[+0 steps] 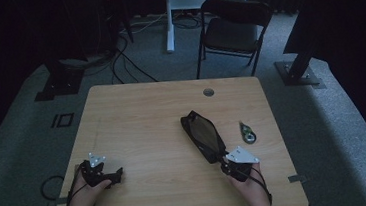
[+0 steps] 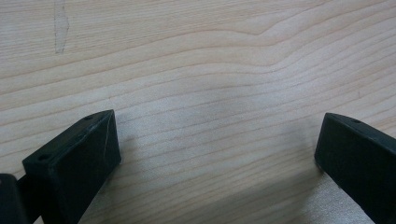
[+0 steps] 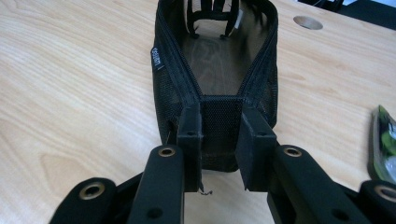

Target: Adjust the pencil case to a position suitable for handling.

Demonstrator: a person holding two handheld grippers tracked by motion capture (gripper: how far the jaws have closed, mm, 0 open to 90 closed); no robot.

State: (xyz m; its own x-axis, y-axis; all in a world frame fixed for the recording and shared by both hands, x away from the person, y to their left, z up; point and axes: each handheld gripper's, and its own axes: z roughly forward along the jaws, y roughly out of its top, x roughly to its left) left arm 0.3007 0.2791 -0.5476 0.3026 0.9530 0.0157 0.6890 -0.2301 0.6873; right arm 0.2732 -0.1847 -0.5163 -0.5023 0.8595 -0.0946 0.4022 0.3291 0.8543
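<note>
The near end of a black mesh pouch is clamped by the right gripper; the pouch is seen unzipped and gaping, lying on the worktop, and a white clip-like item, hard to identify, is glimpsed at its far end; a correction-tape dispenser lies just right of the pouch, apparently yet to be packed; well left of the pouch, the left gripper is held released over bare wood.
</note>
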